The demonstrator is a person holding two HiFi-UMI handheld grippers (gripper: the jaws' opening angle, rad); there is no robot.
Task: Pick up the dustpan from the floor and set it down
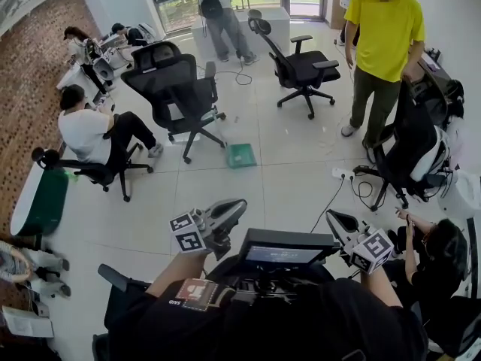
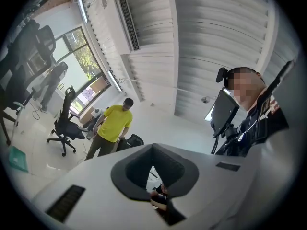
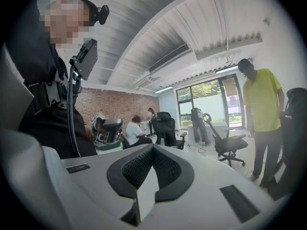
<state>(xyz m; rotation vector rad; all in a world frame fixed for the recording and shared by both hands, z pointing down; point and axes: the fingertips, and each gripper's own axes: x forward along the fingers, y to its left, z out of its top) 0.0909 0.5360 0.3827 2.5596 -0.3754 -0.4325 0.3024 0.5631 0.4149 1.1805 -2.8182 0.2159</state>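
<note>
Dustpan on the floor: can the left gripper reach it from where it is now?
Probably not yet. The dustpan lies far off across open tile, beside a black office chair; the left gripper is up near the person's body, jaws shut, empty. Path looks free, but it needs an approach.

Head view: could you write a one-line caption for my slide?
Green dustpan lies on the floor, ahead of the shut, empty left gripper and right gripper.
</note>
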